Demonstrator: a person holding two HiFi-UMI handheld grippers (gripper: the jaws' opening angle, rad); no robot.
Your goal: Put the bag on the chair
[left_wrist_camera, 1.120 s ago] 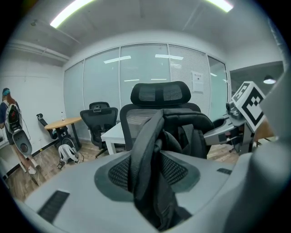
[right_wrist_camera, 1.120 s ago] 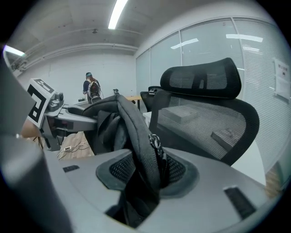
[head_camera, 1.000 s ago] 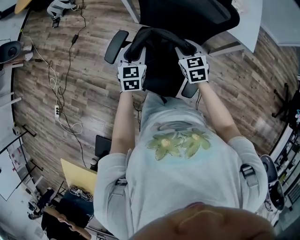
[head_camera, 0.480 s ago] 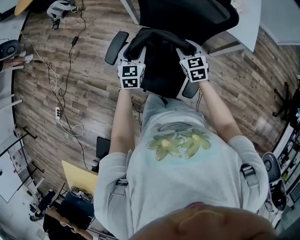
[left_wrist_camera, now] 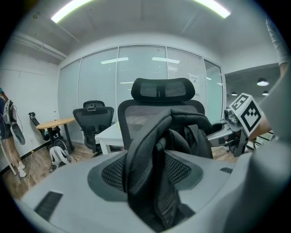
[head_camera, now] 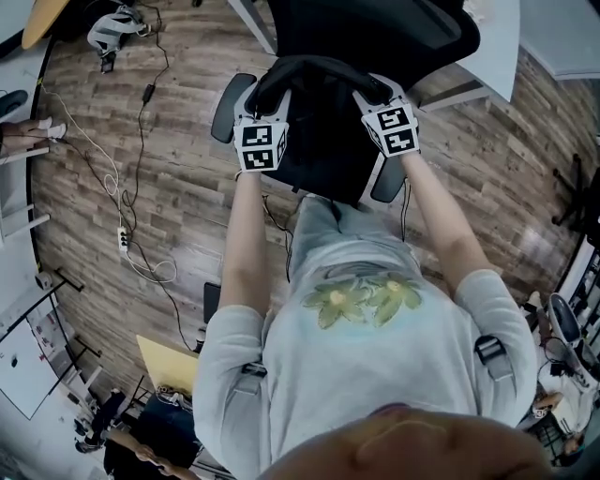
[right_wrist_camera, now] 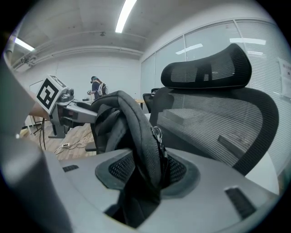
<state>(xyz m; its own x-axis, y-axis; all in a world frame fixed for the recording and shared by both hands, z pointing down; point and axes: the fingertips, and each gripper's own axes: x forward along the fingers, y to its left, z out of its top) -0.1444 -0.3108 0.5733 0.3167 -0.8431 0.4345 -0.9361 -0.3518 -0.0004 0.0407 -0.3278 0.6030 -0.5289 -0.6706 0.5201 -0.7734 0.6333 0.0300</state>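
Note:
A black backpack (head_camera: 323,122) hangs between my two grippers over the seat of a black mesh office chair (head_camera: 375,28). My left gripper (head_camera: 272,105) has one padded shoulder strap (left_wrist_camera: 150,150) between its pads, which still touch it; its jaws have just been opening. My right gripper (head_camera: 375,94) is shut on the other strap (right_wrist_camera: 136,123), beside a metal zip ring. In the left gripper view the chair's headrest (left_wrist_camera: 163,89) rises behind the bag. The right gripper view shows the backrest (right_wrist_camera: 218,118) close on the right. The bag's underside is hidden.
The chair's armrests (head_camera: 225,103) flank the bag. Cables and a power strip (head_camera: 123,239) lie on the wooden floor at left. A white desk (head_camera: 497,37) stands behind the chair. Another office chair (left_wrist_camera: 93,118) and a person (left_wrist_camera: 7,132) are at the far left.
Both grippers have carried the bag forward and down toward the chair seat. The head view has shifted, so the chair sits closer under the bag.

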